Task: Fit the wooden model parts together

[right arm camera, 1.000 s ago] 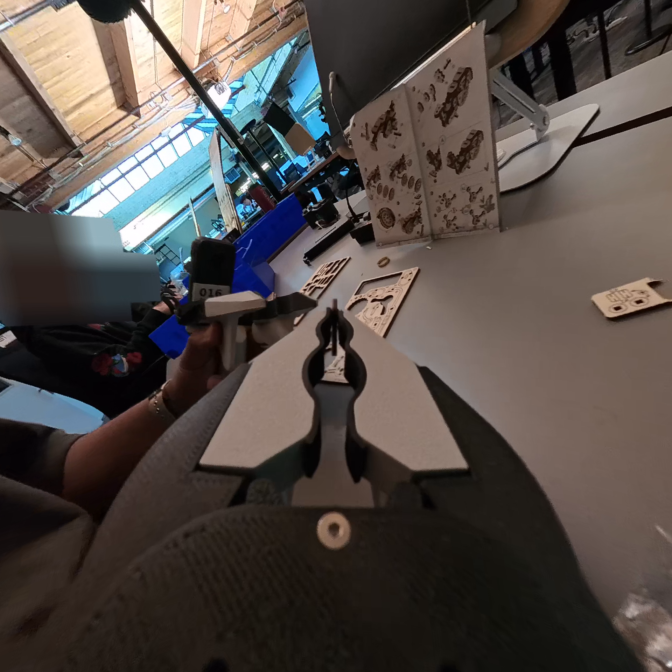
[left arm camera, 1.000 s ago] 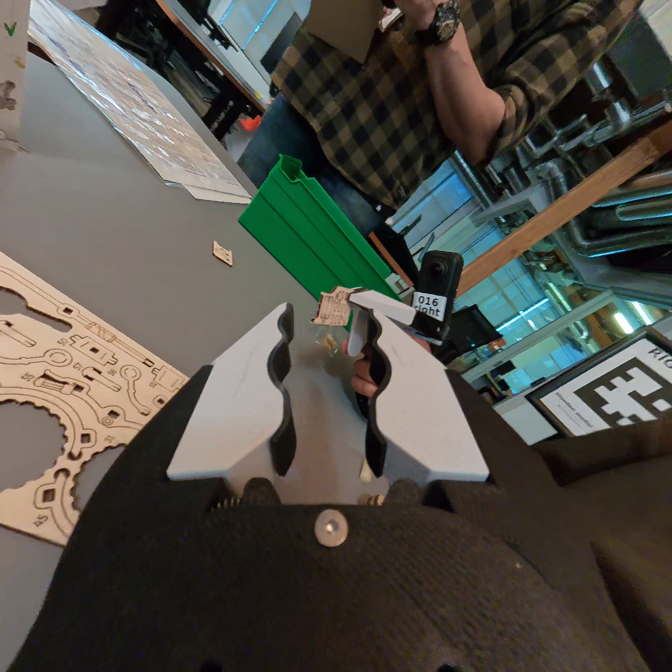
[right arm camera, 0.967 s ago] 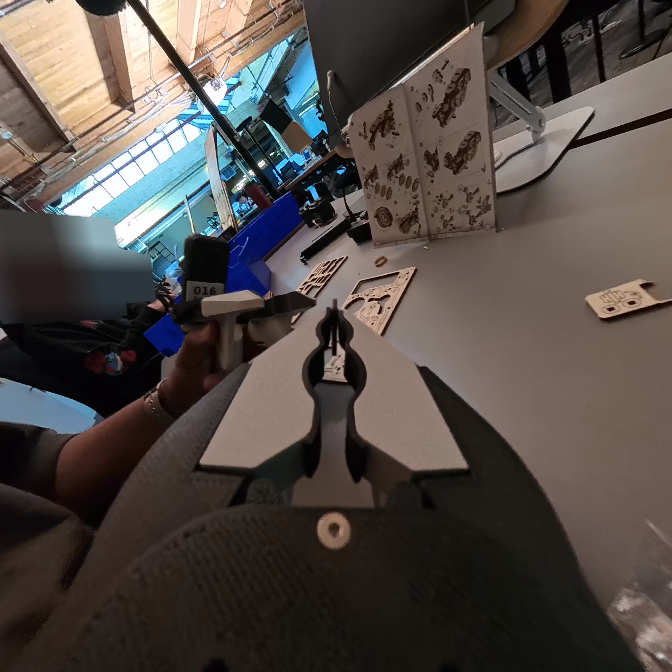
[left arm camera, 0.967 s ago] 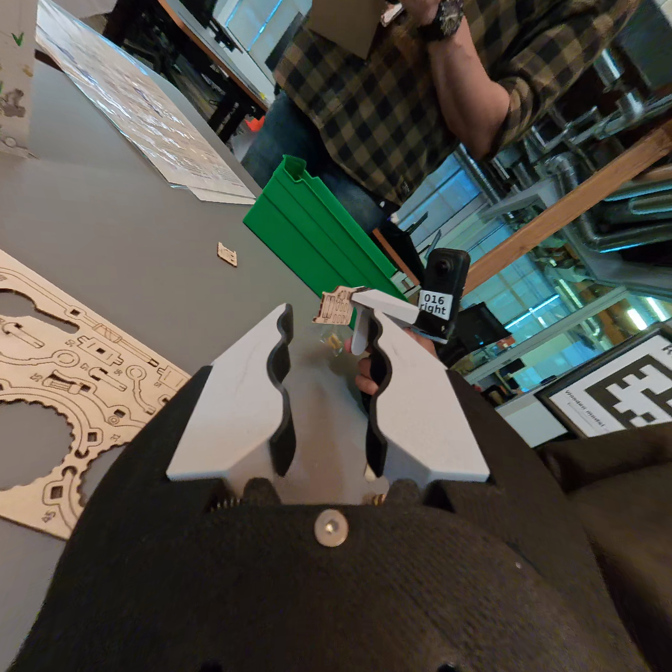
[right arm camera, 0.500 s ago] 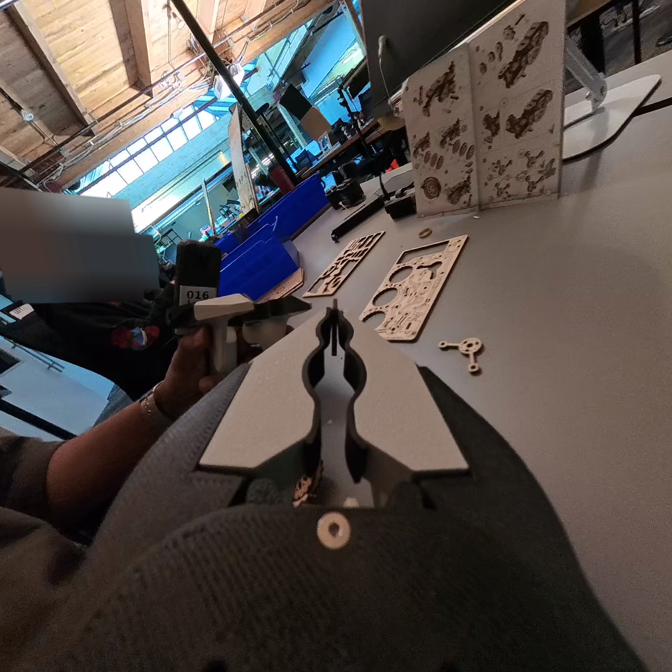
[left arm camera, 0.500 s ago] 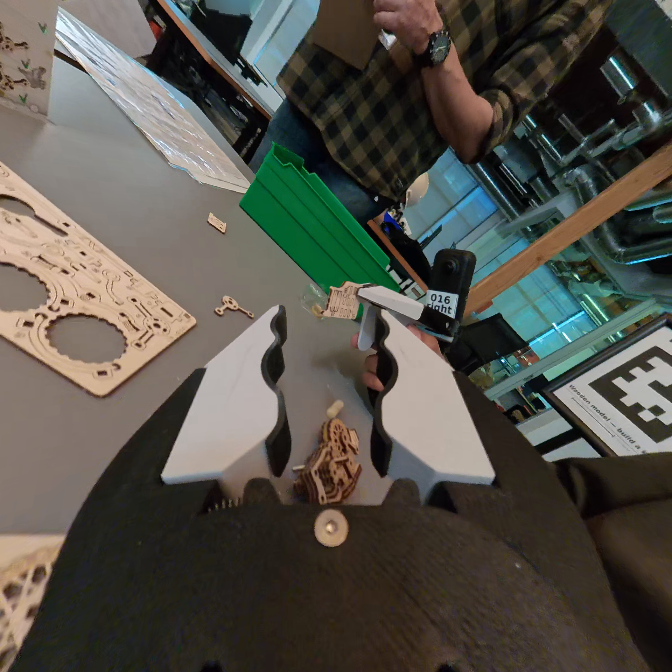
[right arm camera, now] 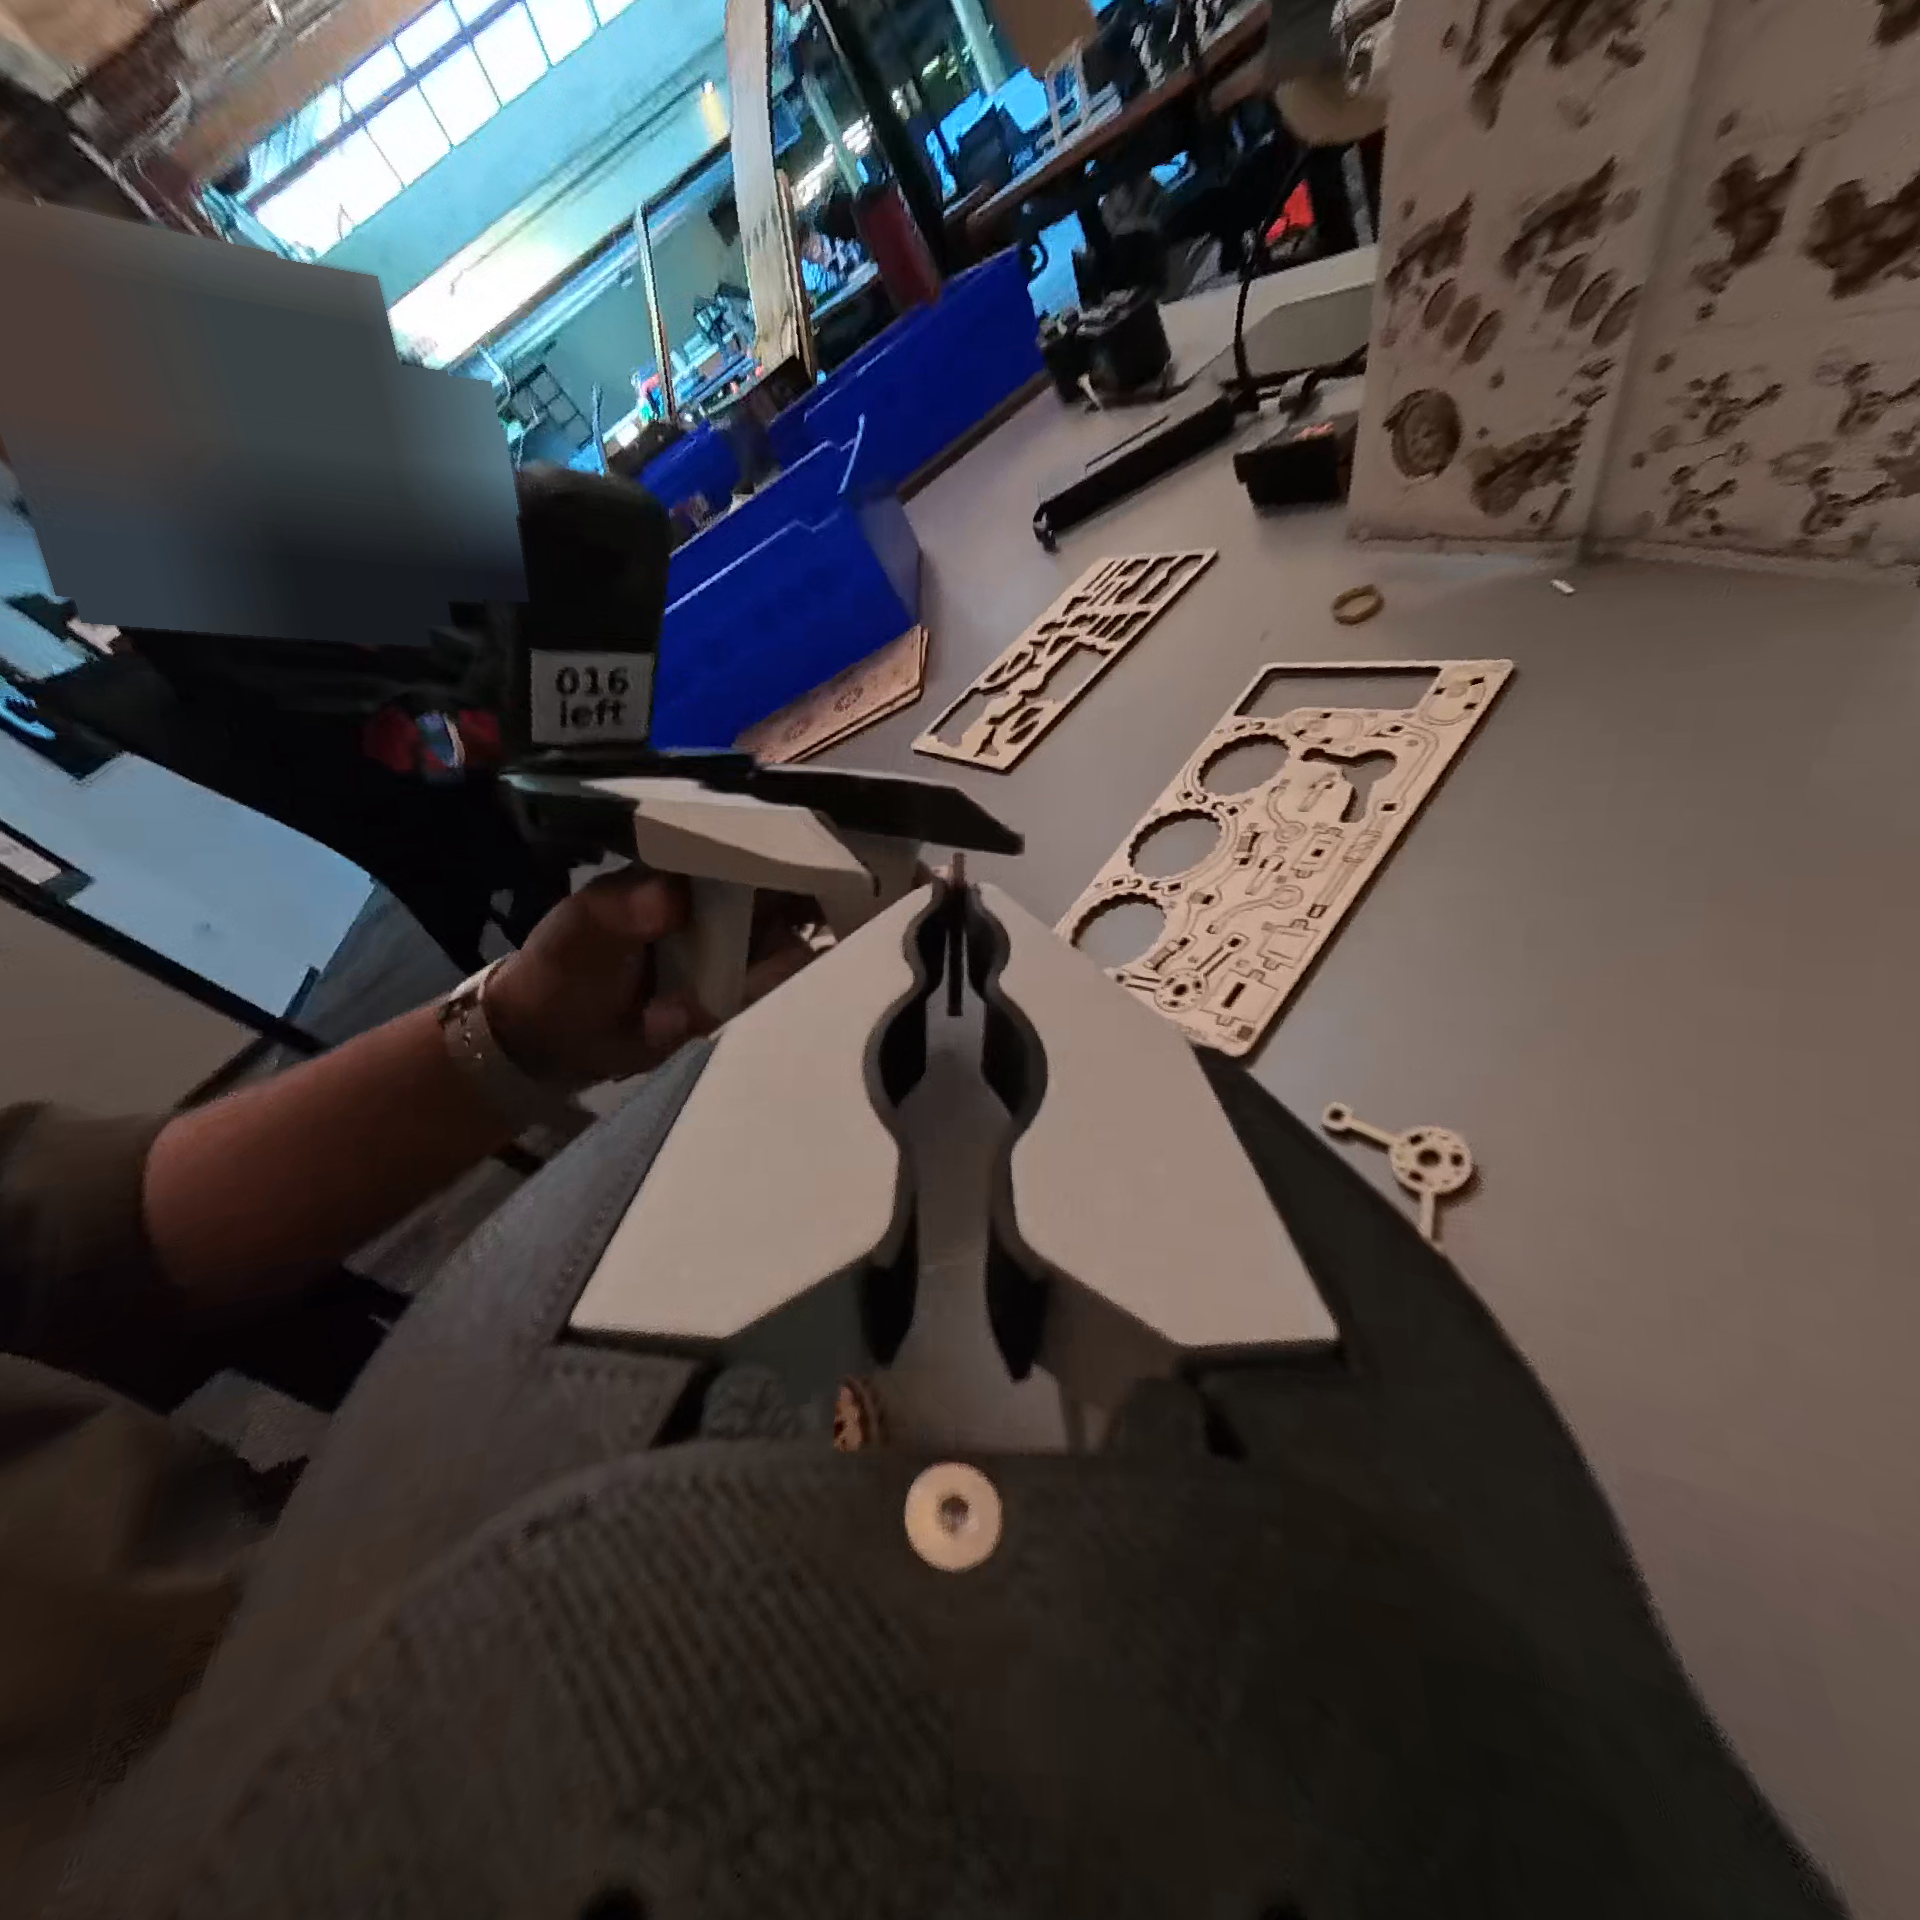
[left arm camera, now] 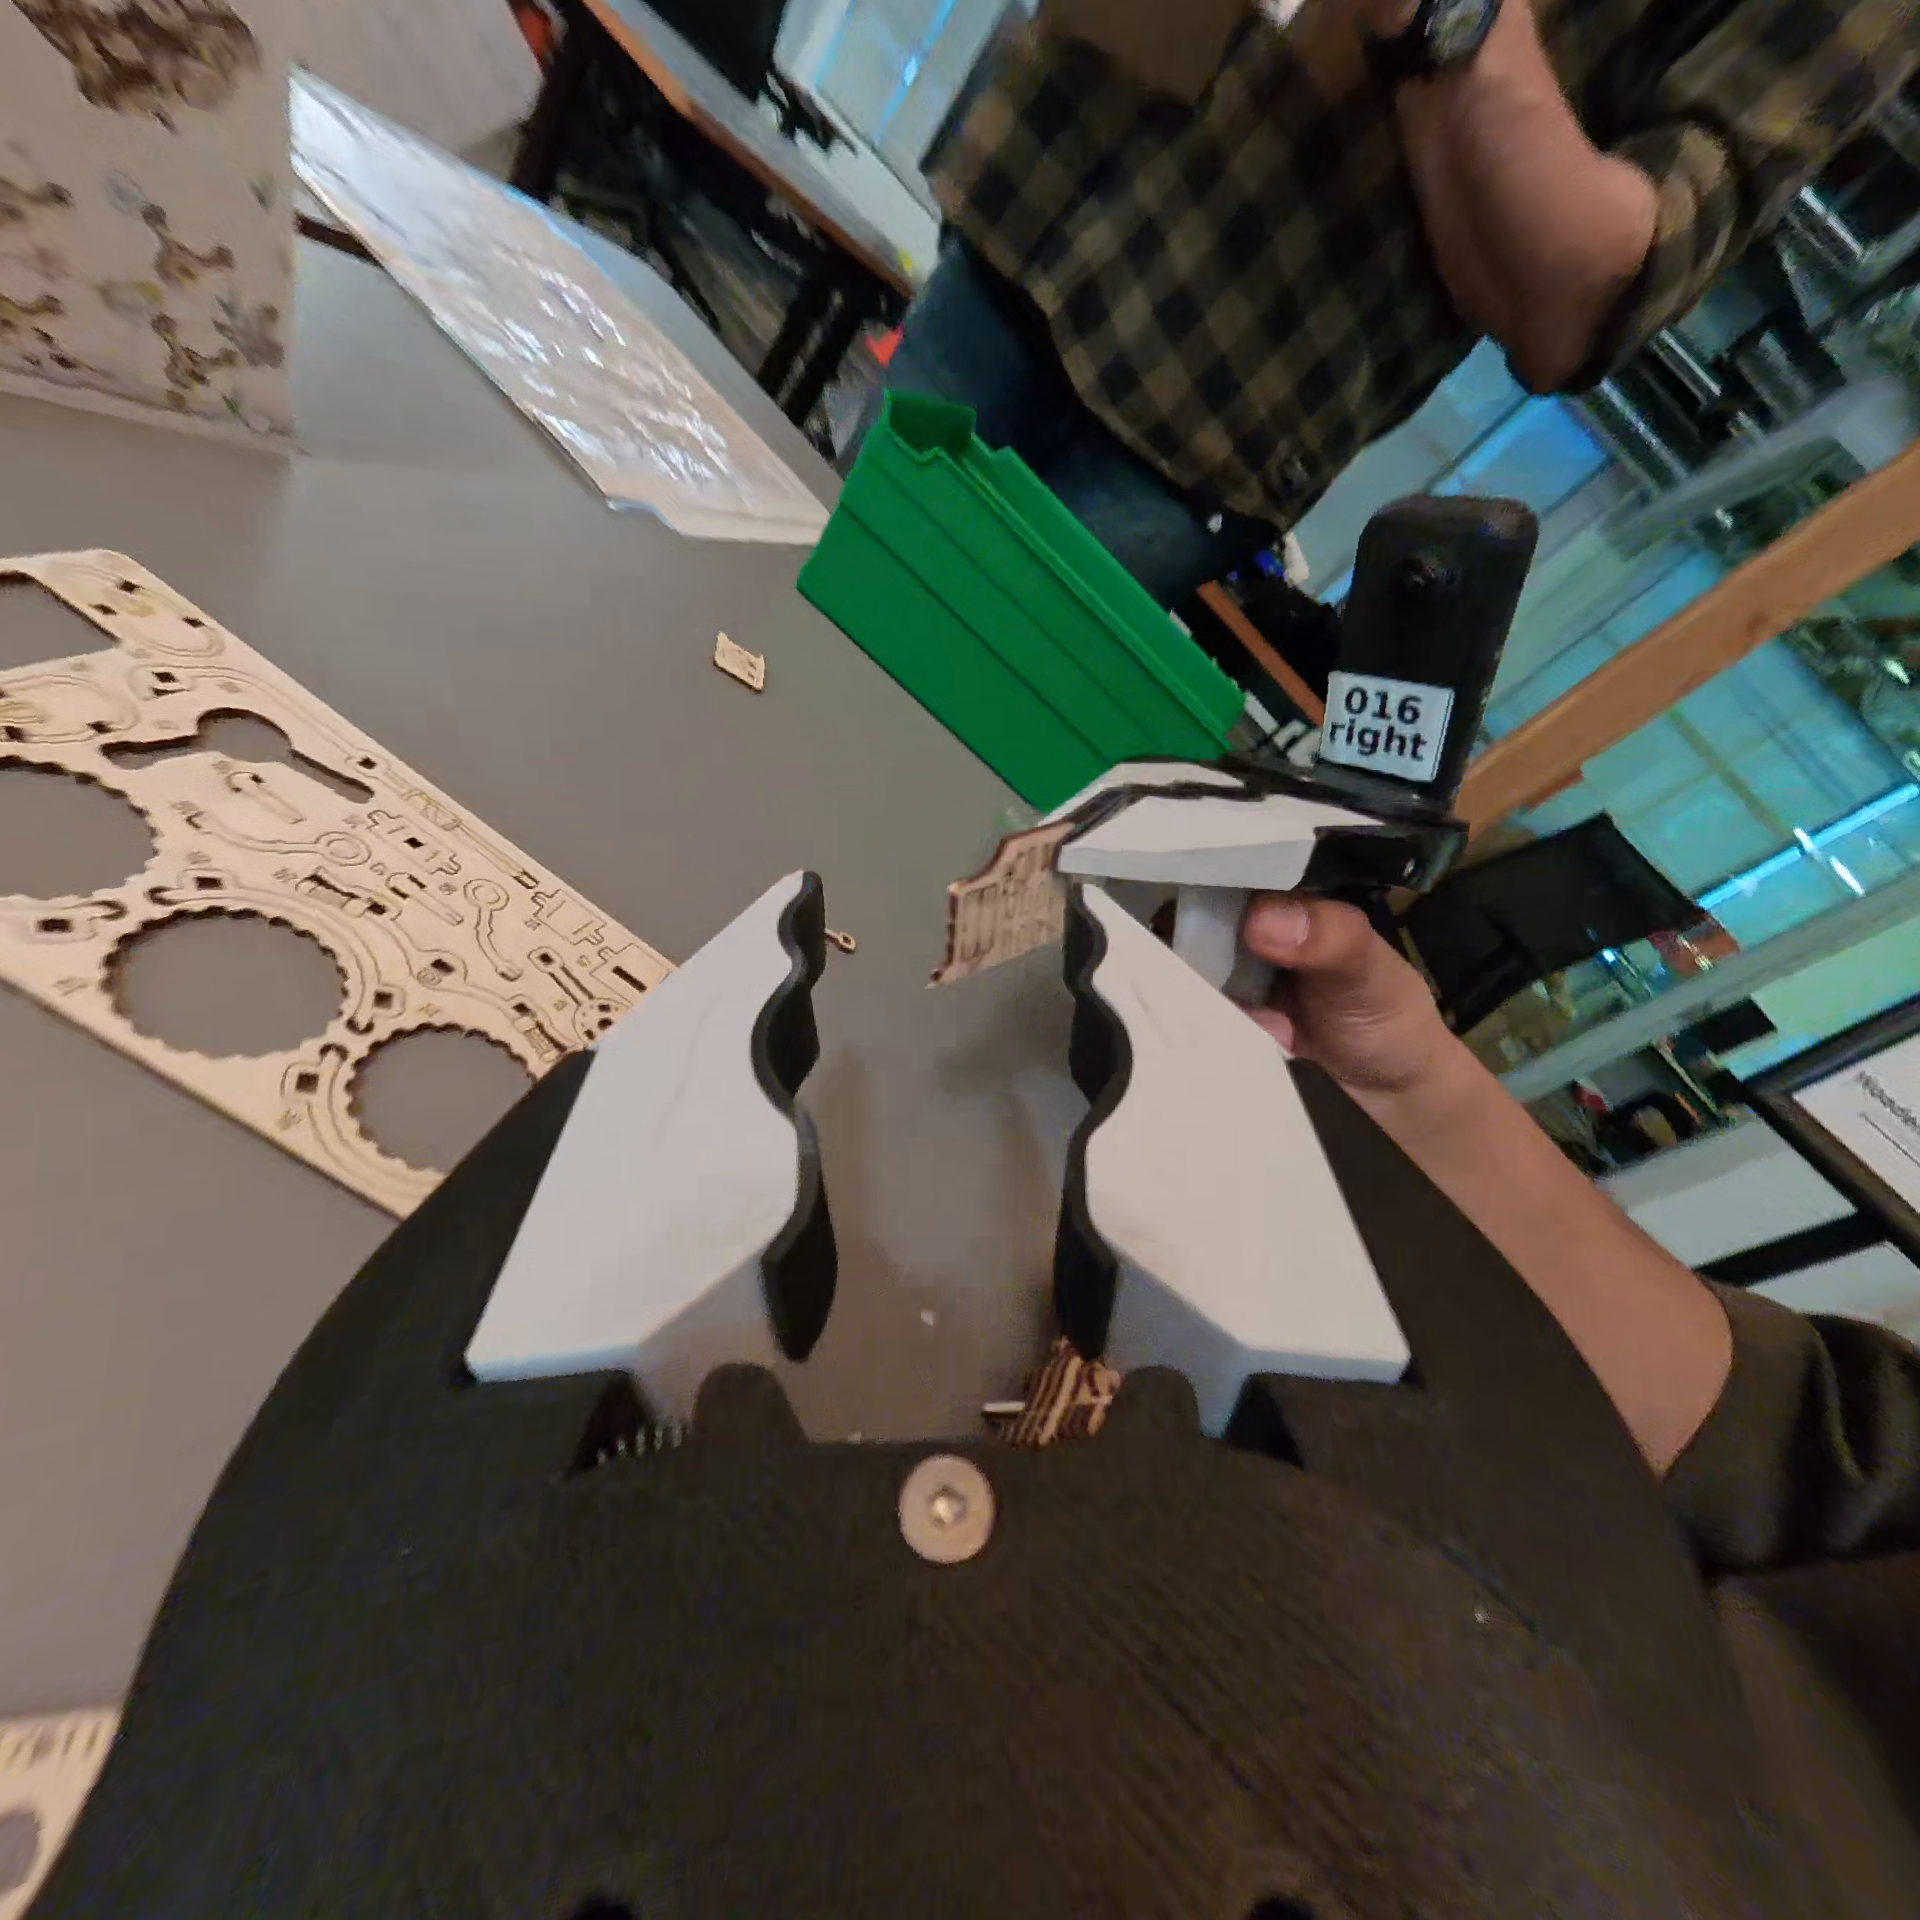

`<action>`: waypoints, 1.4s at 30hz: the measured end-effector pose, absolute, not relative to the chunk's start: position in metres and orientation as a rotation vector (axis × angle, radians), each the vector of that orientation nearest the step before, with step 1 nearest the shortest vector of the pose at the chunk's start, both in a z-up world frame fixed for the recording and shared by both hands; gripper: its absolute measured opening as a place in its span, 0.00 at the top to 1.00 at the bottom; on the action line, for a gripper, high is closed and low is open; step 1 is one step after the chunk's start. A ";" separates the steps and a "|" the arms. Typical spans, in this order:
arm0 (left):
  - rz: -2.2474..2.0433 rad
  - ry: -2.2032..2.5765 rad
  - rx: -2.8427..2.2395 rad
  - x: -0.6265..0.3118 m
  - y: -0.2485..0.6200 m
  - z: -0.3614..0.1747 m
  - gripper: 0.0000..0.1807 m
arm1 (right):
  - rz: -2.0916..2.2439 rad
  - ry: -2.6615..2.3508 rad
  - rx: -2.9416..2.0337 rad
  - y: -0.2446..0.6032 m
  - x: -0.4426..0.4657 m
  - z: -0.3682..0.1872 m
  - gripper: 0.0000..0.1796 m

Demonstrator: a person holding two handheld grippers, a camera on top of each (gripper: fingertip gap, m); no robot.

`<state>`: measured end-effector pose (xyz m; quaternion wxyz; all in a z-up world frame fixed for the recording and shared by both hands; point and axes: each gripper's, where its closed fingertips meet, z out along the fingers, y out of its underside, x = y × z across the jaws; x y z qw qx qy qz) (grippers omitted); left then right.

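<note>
My right gripper (right arm camera: 956, 896) is shut on a thin flat wooden part (right arm camera: 954, 940), seen edge-on between its tips. In the left wrist view the same part (left arm camera: 1003, 920) is a small engraved plate that sticks out of the right gripper (left arm camera: 1081, 847), just above my left gripper's right fingertip. My left gripper (left arm camera: 940, 909) is open and empty. It shows side-on in the right wrist view (right arm camera: 935, 831), close to the left of the held part. A small wooden assembly (left arm camera: 1060, 1403) lies on the grey table, mostly hidden at the left gripper's base.
A punched wooden sheet (left arm camera: 260, 935) lies left, also in the right wrist view (right arm camera: 1278, 862), with a second sheet (right arm camera: 1060, 655) behind. A loose key-shaped piece (right arm camera: 1423, 1158), a green bin (left arm camera: 997, 665), blue bins (right arm camera: 790, 582), an upright booklet (right arm camera: 1662, 312) and a person in plaid (left arm camera: 1247, 260) are around. Left and right tips are no more than a few centimetres apart. Left tips and right tips are each some 11 centimetres from the loose key-shaped piece (right arm camera: 1423, 1158).
The right gripper has carried the wooden part closer to the open left gripper. Both views have swung over the table. The small assembly has slid down to the left gripper's base.
</note>
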<state>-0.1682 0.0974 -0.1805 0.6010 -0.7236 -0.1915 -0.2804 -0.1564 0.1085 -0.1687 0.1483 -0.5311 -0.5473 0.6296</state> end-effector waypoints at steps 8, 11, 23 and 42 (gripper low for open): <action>-0.896 -0.391 -1.681 -0.144 0.112 -0.197 0.83 | 2.005 -1.470 -1.592 0.120 -0.142 -0.189 1.00; -0.964 -0.351 -1.704 -0.131 0.116 -0.203 0.86 | 2.115 -1.432 -1.626 0.117 -0.140 -0.190 1.00; -0.992 -0.330 -1.687 -0.127 0.115 -0.204 0.98 | 2.074 -1.449 -1.663 0.116 -0.138 -0.199 0.99; -1.019 -0.386 -1.603 -0.138 0.113 -0.197 1.00 | 1.881 -1.374 -1.627 0.136 -0.141 -0.196 0.93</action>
